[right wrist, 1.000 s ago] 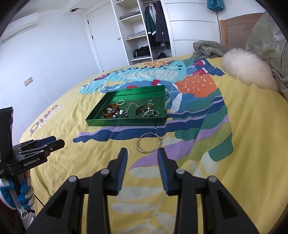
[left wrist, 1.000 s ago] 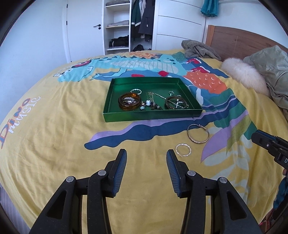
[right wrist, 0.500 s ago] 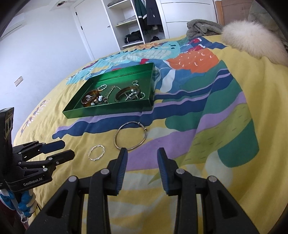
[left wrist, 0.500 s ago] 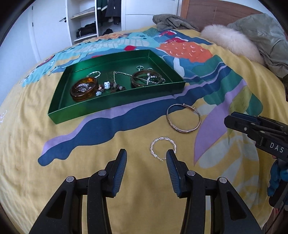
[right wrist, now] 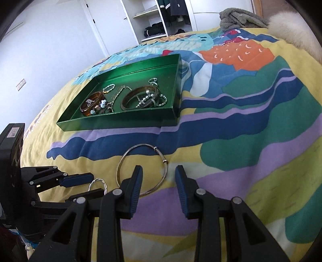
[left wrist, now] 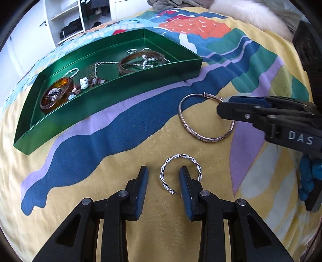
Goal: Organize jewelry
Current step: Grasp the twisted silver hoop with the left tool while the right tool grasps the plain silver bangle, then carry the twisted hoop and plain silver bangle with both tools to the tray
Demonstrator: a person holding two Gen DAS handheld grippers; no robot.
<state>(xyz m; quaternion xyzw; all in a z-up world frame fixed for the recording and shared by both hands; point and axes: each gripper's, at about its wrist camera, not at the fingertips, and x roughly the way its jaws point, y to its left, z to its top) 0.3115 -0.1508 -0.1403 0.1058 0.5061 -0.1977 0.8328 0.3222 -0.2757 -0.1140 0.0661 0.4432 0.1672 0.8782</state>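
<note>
A green tray (left wrist: 112, 104) (right wrist: 120, 123) on the bed holds an amber bangle (left wrist: 57, 94), a brown bangle (left wrist: 138, 60), chains and small rings. A twisted silver hoop (left wrist: 180, 175) (right wrist: 98, 183) lies on the bedspread; my left gripper (left wrist: 164, 177) is open with the hoop's left part between its fingers. A thin metal bangle (left wrist: 205, 119) (right wrist: 140, 169) lies beyond it; my right gripper (right wrist: 158, 175) is open with the bangle's right edge between its fingers.
The colourful yellow bedspread (left wrist: 100, 201) covers the bed. A white furry cushion (right wrist: 291, 34) and a grey towel (right wrist: 239, 18) lie at the head end. An open wardrobe (right wrist: 161, 18) stands behind.
Both grippers have moved forward and down. The left now straddles the silver hoop; the right now straddles the edge of the thin bangle. Both stayed open.
</note>
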